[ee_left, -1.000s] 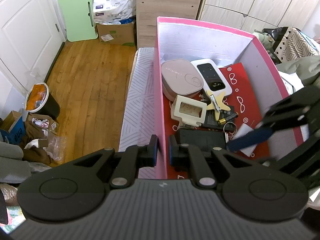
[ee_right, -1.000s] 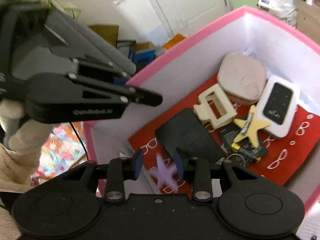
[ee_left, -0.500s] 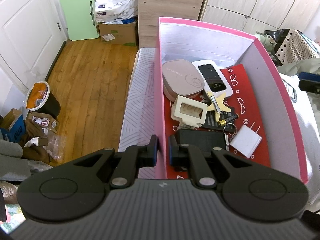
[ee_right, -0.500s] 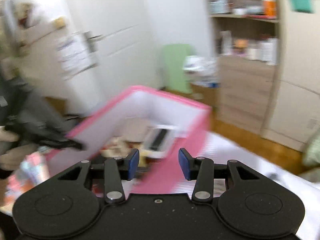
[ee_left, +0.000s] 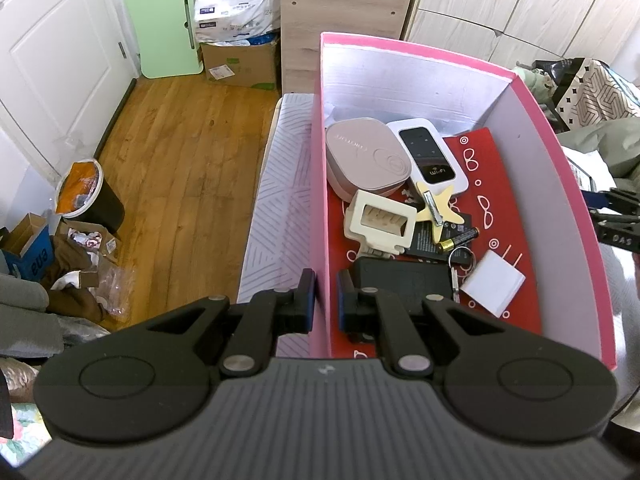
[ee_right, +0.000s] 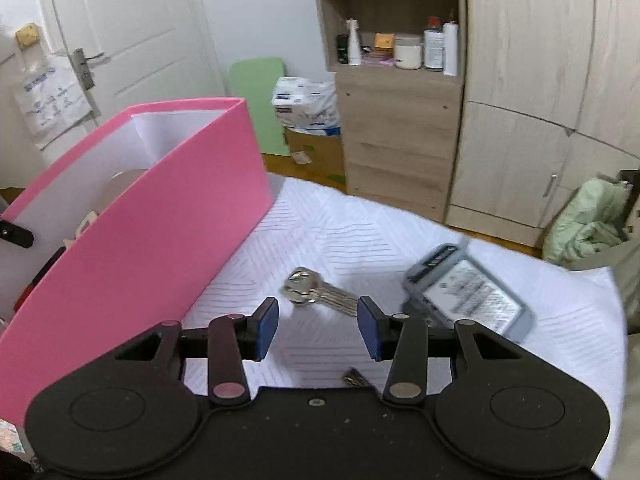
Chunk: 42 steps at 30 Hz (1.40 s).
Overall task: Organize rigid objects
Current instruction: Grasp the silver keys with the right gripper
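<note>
The left claw point(ee_left: 323, 294) was closed on the near wall of the pink box point(ee_left: 318, 184), probably to keep it steady on the bed point(ee_right: 360, 232). The right claw point(ee_right: 318, 330) stood open and empty, and just beyond it lay the keys point(ee_right: 316, 290) and a grey case point(ee_right: 468, 292), not yet in the box.

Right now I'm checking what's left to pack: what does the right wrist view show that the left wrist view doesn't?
Only the right wrist view: a key and a grey device lying on the white cover, beyond the open right claw.
Only the left wrist view: the box's contents, such as the WiFi router and battery, and the left claw shut on the wall.
Both: the pink box.
</note>
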Motion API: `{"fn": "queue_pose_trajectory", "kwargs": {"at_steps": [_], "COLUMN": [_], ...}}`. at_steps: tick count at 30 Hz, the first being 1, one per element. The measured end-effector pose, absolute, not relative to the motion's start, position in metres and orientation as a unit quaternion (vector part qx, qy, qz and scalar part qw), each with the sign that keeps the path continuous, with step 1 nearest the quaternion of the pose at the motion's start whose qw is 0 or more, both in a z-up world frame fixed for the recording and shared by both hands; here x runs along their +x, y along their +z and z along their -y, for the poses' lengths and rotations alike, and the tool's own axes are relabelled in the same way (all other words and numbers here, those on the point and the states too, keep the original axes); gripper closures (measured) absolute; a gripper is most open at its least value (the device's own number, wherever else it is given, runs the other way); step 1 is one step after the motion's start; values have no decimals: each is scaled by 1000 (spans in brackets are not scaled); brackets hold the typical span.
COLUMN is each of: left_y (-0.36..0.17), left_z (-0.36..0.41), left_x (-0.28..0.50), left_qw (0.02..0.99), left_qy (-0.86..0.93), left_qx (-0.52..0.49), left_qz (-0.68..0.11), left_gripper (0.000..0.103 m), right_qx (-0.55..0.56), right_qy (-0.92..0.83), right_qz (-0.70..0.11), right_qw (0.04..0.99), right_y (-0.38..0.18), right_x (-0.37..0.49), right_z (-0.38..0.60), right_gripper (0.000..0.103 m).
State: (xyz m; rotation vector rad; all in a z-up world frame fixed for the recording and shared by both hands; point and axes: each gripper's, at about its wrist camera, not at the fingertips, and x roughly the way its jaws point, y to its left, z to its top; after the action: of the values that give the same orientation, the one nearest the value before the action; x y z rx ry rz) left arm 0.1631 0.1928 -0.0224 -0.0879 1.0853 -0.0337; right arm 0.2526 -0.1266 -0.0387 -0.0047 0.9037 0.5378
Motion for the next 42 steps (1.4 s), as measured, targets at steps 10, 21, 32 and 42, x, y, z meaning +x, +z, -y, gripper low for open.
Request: {"fn": "queue_pose_trajectory", "kwargs": {"at_steps": [10, 21, 32, 42], "left_y": [-22, -23, -24, -24], "left_z": [-193, -191, -189, -190], "left_x": [164, 165, 166, 167], "left_qw": [854, 851, 853, 853], "left_qy": [-17, -15, -16, -18], "left_qx": [-41, -37, -28, -34], "left_qz": [-518, -523, -522, -521], "left_gripper": [94, 94, 94, 94], "right_qx": [-89, 48, 41, 39], "right_qy": [259, 253, 285, 358], "right_qz": [-412, -420, -355, -284], "right_qw": [869, 870, 889, 889], "right_y": [-51, -38, 21, 86], "right_x": [269, 265, 243, 228], "right_z": [99, 124, 121, 99], "right_gripper": [74, 98, 98, 98]}}
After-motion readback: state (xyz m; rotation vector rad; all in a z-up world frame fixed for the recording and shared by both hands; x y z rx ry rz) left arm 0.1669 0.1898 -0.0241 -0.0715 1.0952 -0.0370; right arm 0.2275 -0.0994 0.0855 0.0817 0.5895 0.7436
